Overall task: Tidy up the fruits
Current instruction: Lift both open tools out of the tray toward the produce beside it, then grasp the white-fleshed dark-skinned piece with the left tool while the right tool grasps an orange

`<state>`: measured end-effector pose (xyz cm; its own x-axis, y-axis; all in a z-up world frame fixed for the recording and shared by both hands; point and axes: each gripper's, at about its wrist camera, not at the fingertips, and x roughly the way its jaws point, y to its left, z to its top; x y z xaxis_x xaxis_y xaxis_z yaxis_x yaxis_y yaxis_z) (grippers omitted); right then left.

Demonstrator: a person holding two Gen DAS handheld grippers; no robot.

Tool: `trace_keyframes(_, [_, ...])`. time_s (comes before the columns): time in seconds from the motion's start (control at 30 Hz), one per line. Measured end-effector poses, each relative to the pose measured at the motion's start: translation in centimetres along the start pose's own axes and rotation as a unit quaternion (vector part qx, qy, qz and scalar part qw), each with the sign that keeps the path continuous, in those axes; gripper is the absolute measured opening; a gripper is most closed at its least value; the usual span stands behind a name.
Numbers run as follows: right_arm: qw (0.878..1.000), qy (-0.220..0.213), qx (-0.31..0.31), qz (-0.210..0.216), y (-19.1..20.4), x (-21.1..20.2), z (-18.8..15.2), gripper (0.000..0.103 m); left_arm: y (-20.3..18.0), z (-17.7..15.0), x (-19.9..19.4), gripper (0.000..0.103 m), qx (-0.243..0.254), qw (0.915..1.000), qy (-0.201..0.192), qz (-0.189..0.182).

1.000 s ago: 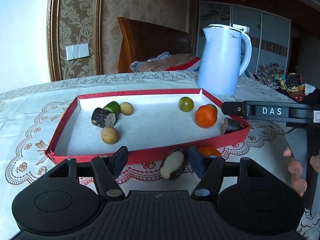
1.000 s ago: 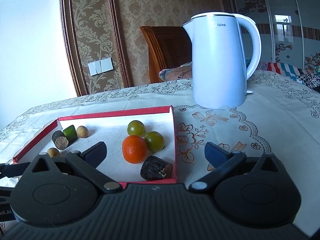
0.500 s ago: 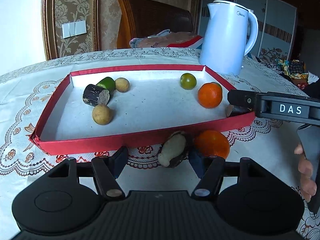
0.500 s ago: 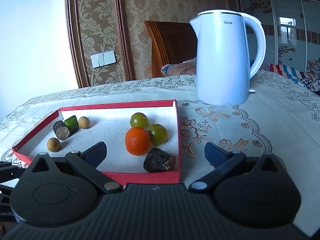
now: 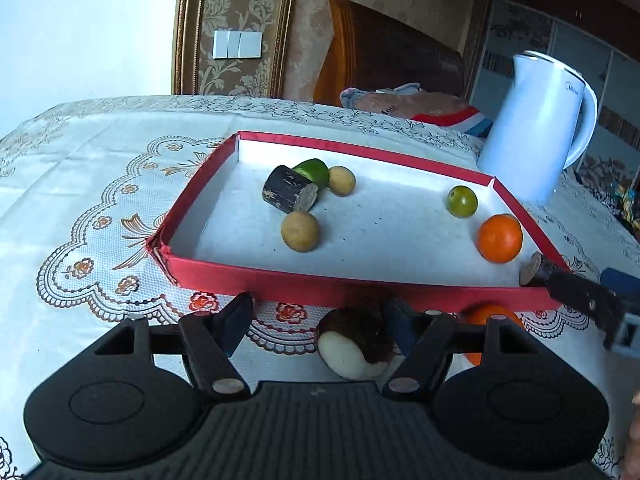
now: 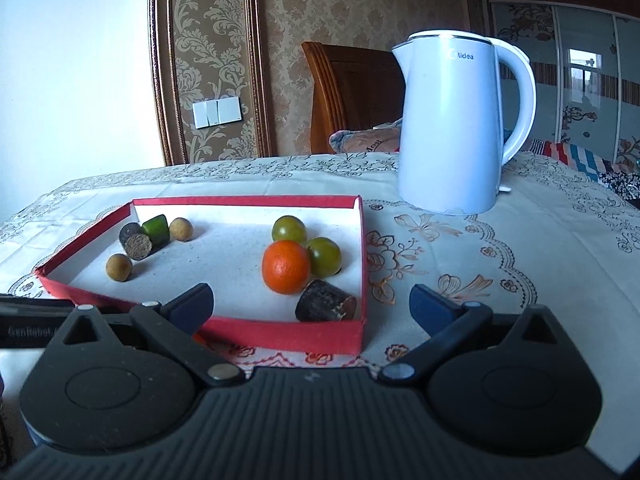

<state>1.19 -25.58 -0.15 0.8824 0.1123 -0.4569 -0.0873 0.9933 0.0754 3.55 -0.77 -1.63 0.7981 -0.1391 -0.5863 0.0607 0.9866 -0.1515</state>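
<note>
Holding: red tray (image 5: 280,280), frame centre — orange (image 5: 500,238), green fruits (image 6: 289,229), brown balls (image 5: 300,231), dark cylinders (image 5: 290,194)
Left gripper (image 5: 320,326): fingers spread around a half-peeled fruit (image 5: 354,342)
Right gripper (image 6: 310,306): fingers spread, empty

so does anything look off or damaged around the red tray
Yes. The red tray's near-left corner is torn and splayed open. Two pieces still lie outside it on the tablecloth: a dark-skinned, pale-fleshed piece between the open left gripper's fingers, and an orange beside it.
</note>
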Motion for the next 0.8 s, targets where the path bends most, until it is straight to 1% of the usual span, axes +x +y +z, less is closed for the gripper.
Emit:
trace_keyframes(0.03, [1.000,0.006,-0.004,0.007,0.2,-0.2,-0.2,0.103,-0.1,0.0,-0.1,0.071,0.003,1.0000,-0.002,0.003])
trace_keyframes(0.1, [0.999,0.025,-0.019,0.022,1.0,-0.2,-0.6,0.103,-0.8,-0.2,-0.1,0.072,0.024,0.9996,-0.006,0.014])
trace_keyframes(0.17, [0.999,0.036,-0.032,0.026,1.8,0.0,-0.9,0.103,-1.2,-0.2,-0.3,0.072,0.037,0.9990,-0.011,0.021])
trace_keyframes(0.23, [0.998,0.040,-0.051,0.022,2.7,0.1,-1.1,0.103,-1.0,-0.2,-0.5,0.072,0.034,0.9992,-0.012,0.020])
trace_keyframes(0.3, [0.997,0.047,-0.061,0.020,3.3,0.4,-1.2,0.103,-0.7,-0.4,-0.5,0.073,0.026,0.9996,-0.007,0.008])
trace_keyframes(0.37, [0.996,0.055,-0.062,0.020,3.8,0.8,-1.2,0.103,-0.8,-0.7,-1.0,0.073,0.032,0.9994,-0.013,0.010])
trace_keyframes(0.47, [0.996,0.063,-0.062,0.030,4.6,1.3,-1.1,0.103,-1.0,-1.0,-1.7,0.076,0.046,0.9980,-0.032,0.030])
trace_keyframes(0.53, [0.994,0.075,-0.071,0.024,5.3,2.0,-1.1,0.103,-0.9,-1.0,-1.6,0.078,0.043,0.9984,-0.027,0.027])
trace_keyframes(0.63, [0.992,0.093,-0.076,0.030,6.0,2.9,-1.1,0.103,-0.7,-0.9,-1.4,0.078,0.038,0.9988,-0.022,0.021])
trace_keyframes(0.77, [0.990,0.124,-0.055,0.031,5.5,4.3,-1.2,0.103,-0.7,-0.9,-1.4,0.078,0.038,0.9988,-0.022,0.022])
trace_keyframes(0.8, [0.991,0.122,-0.050,0.033,5.3,4.2,-1.2,0.103,-0.6,-0.9,-1.4,0.078,0.038,0.9988,-0.021,0.021])
